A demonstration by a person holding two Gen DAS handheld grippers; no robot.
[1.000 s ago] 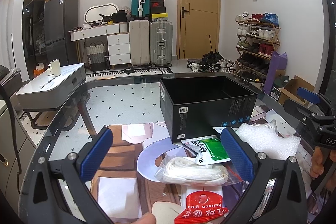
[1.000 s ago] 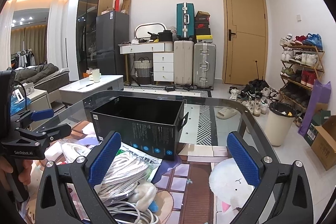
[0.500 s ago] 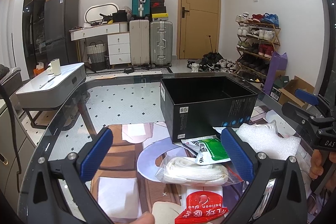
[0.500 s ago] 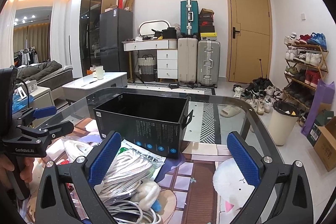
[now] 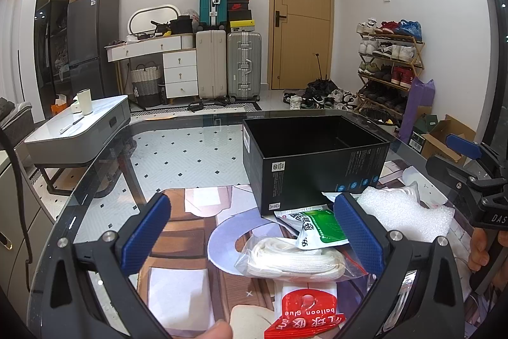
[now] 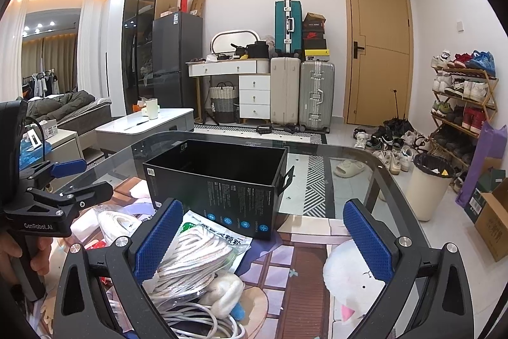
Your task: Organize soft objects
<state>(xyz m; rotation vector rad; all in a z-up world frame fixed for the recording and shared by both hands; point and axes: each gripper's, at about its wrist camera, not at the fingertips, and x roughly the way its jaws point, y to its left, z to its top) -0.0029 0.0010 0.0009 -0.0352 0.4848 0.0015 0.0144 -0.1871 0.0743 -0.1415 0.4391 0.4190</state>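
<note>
While my left gripper (image 5: 250, 231) is gaping wide, the rope bag (image 5: 295, 258) is lying lower center between its fingers; my right gripper (image 6: 263, 240) is gaping above cords (image 6: 193, 253) at its left finger.

I see the wooden door (image 5: 298, 18) on the far wall. Left of it stand my two pale suitcases (image 5: 228, 64), a teal suitcase (image 5: 213, 0) stacked above them. Right of it, the shoe rack (image 5: 389, 59); shoes (image 5: 312, 94) scattered on the floor below it.
</note>
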